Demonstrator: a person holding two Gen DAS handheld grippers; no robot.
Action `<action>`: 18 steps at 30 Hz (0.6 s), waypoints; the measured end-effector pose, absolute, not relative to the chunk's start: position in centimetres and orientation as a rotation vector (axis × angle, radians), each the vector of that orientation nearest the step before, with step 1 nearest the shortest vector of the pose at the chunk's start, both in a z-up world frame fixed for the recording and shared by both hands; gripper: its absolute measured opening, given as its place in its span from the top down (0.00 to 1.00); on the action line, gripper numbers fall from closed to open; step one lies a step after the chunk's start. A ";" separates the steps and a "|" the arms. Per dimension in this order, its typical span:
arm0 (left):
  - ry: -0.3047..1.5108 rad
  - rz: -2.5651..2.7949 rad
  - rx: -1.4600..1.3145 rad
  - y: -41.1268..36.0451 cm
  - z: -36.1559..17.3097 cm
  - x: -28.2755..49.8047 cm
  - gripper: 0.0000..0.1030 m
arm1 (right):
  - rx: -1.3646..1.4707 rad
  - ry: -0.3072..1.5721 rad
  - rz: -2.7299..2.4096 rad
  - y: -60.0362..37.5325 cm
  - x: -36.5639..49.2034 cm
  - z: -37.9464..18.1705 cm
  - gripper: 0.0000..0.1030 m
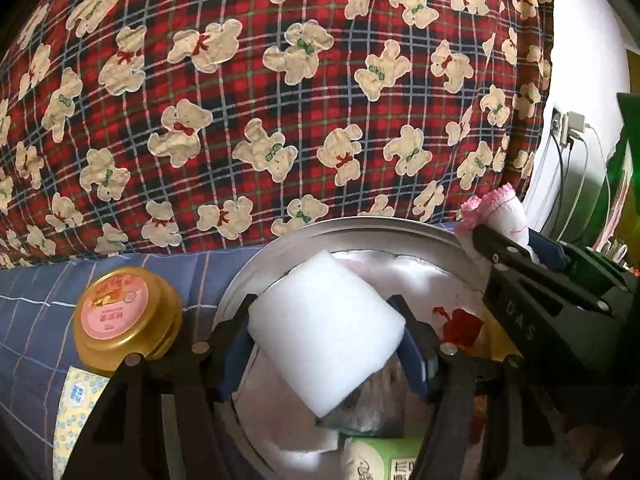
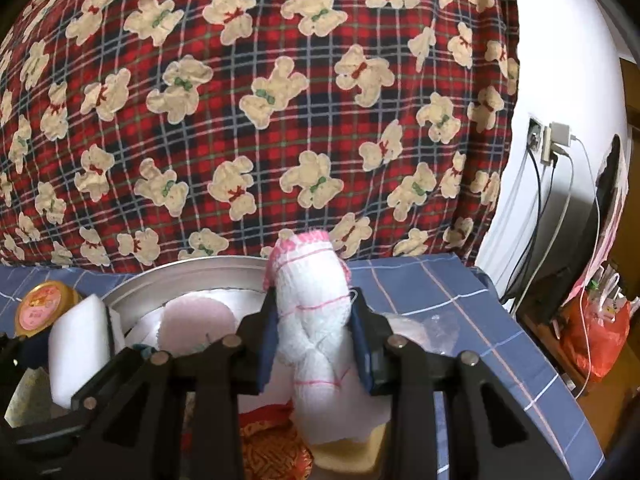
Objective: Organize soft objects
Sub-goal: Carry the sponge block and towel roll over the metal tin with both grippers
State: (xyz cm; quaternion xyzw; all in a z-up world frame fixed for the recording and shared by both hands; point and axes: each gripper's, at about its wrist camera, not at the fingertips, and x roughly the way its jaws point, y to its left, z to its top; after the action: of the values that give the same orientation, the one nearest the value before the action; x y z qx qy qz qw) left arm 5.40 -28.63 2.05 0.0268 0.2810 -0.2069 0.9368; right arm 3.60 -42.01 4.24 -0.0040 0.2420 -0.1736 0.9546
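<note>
Holding a white foam block (image 1: 326,330) in my left gripper (image 1: 326,344) and a rolled white cloth (image 2: 316,320) in my right gripper (image 2: 316,344), both over the metal basin (image 1: 360,228).
Only the right view shows the pink sponge (image 2: 196,316) lying inside, far left.

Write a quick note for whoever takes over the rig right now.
Left gripper: shut on the white foam block, above the metal basin.
Right gripper: shut on the rolled white towel with pink trim, near the basin's rim.
Done: both items picked up; a pink pad lies in the basin.
Left: set both down, probably in the basin.
</note>
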 end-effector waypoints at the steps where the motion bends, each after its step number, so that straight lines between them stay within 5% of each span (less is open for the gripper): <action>1: 0.575 -0.422 0.055 -28.8 1.9 5.5 0.36 | -0.006 0.495 -0.344 -42.1 3.7 4.2 0.68; 18: 0.624 -0.379 0.115 -30.2 1.0 6.3 0.36 | -0.017 0.511 -0.340 -43.1 3.4 4.0 0.67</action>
State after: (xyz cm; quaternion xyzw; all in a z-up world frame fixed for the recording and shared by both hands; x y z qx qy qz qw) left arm 6.31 -30.17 1.00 0.0560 0.3048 -0.1853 0.9325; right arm 3.38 -43.13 4.05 -0.0083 0.2516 -0.1674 0.9532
